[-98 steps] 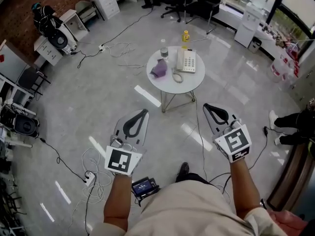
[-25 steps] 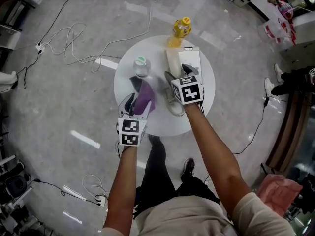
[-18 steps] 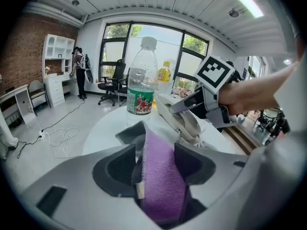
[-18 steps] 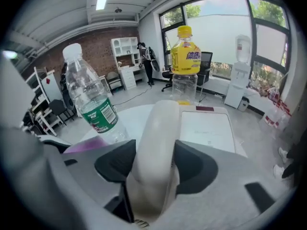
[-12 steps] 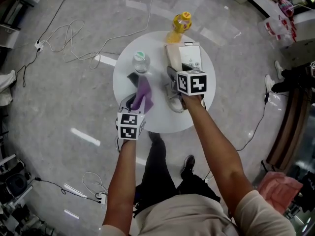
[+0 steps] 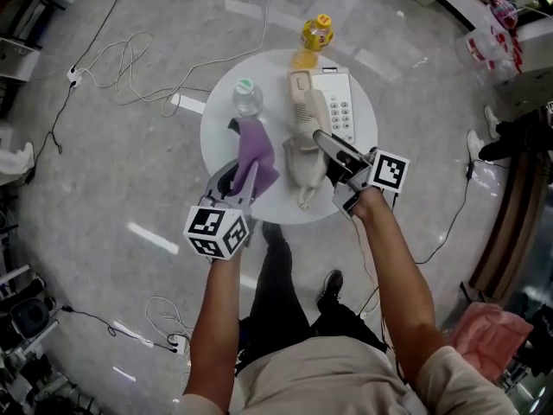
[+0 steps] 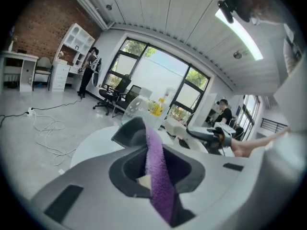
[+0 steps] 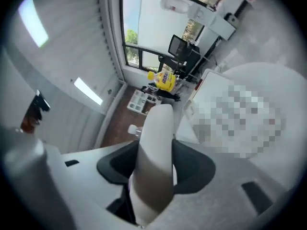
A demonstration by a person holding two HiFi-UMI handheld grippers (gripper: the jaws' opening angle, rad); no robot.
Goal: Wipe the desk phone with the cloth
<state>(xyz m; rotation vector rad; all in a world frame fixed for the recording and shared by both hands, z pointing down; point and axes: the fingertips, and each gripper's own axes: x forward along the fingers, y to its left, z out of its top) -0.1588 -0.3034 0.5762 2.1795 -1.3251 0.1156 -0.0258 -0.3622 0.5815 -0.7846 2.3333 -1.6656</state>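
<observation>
Cloth (image 6: 257, 158) (purple) pinched in left hand-held gripper (image 6: 243, 177), jaws just closing; handset (image 6: 304, 111) clamped in right hand-held gripper (image 6: 322, 139), jaws likewise closing.

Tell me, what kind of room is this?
Probably an office: a desk phone sits on a round white table, with swivel chairs and white drawer cabinets by big windows.

The cloth's (image 6: 256, 152) lower end vanishes between the left gripper's (image 6: 235, 176) pads. The raised handset (image 6: 302, 111) covers the phone's (image 6: 344, 102) 9 o'clock side, and the print on its keys is too small to read. At 3 o'clock in the head view, someone's legs (image 6: 505, 141) are cut off by the edge.
</observation>
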